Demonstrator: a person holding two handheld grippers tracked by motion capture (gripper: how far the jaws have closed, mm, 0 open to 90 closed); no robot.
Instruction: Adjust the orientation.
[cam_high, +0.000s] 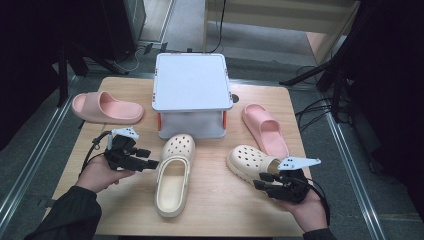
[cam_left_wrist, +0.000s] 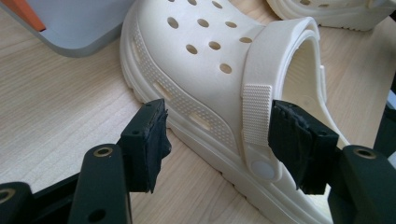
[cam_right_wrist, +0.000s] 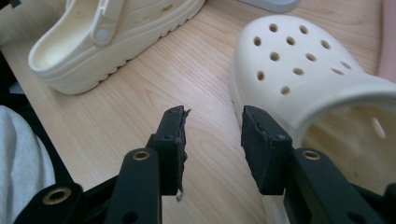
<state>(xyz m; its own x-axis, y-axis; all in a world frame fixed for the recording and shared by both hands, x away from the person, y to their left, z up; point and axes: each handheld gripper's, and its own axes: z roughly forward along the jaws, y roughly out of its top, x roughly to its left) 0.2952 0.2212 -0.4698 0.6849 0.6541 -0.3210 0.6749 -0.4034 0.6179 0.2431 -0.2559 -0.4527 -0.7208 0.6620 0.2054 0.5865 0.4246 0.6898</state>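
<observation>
Left gripper (cam_left_wrist: 217, 140) jaws apart, straddling near clog's (cam_left_wrist: 219, 74) strap rivet, seen close. Clog lengthwise, toe toward white box (cam_high: 191, 82). Right gripper (cam_right_wrist: 212, 135) jaws apart, empty.

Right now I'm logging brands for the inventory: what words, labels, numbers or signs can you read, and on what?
None can be read: the cream clog, the second cream clog, the two pink slides and the white box show no lettering. The round strap rivet on the first clog looks blank.
</observation>
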